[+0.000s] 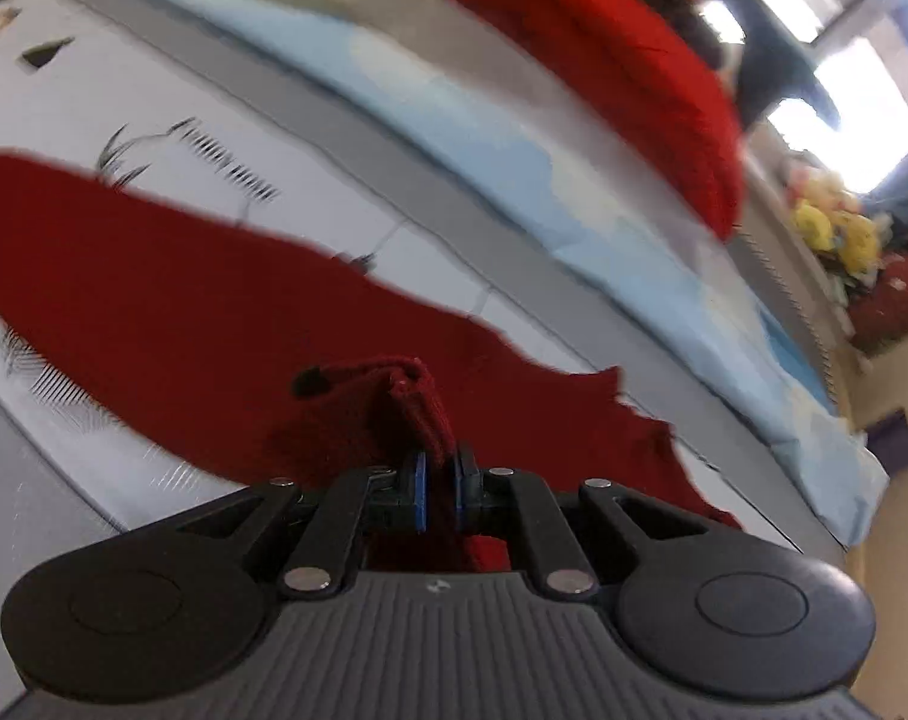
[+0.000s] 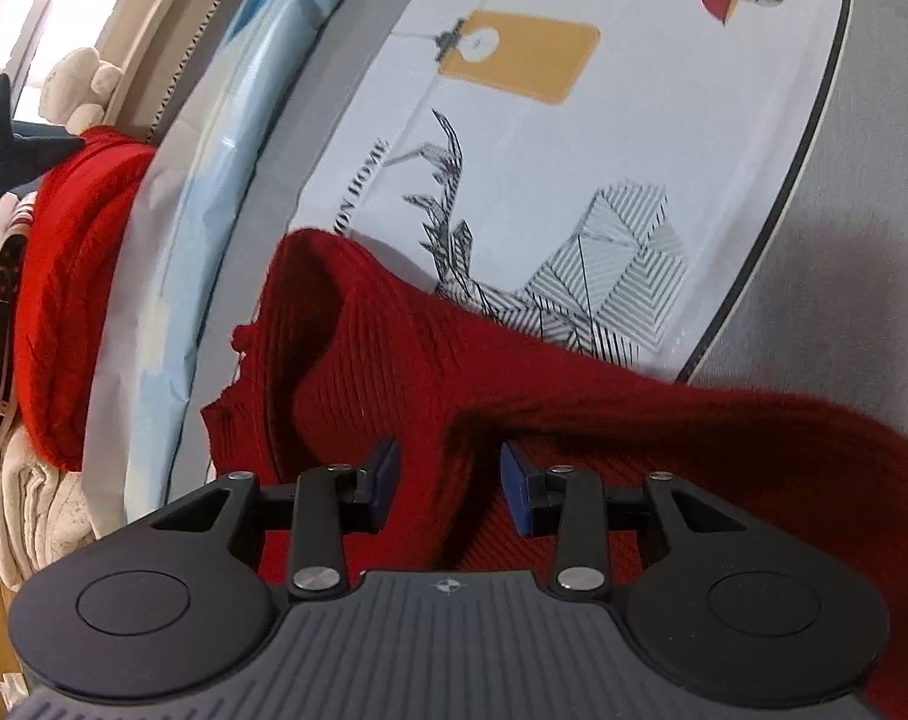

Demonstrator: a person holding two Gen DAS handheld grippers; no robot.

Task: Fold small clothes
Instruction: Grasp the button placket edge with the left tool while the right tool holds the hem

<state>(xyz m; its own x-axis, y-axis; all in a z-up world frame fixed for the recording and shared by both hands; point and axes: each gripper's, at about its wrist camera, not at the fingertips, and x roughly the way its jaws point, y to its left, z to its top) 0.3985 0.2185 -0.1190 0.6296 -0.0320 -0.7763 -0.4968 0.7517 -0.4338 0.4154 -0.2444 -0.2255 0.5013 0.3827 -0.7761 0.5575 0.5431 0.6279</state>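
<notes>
Printed lettering on the white cloth [image 2: 514, 138] beyond my right fingers reads "ON HOME", beside a striped geometric deer drawing, an orange tag shape and a red lamp. That cloth covers the surface [image 2: 862, 228], grey at its edges, with a pale blue sheet [image 1: 514, 180] further out. Past it lie a folded bright red knit [image 1: 622, 60], stacked pale clothes and soft toys by a bright window. The dark red ribbed sweater [image 1: 172, 306] sprawls ahead. My left gripper [image 1: 439, 474] pinches a bunched fold of it. My right gripper [image 2: 451, 489] is spread, sweater fabric between the pads; I can't tell whether they press it.
</notes>
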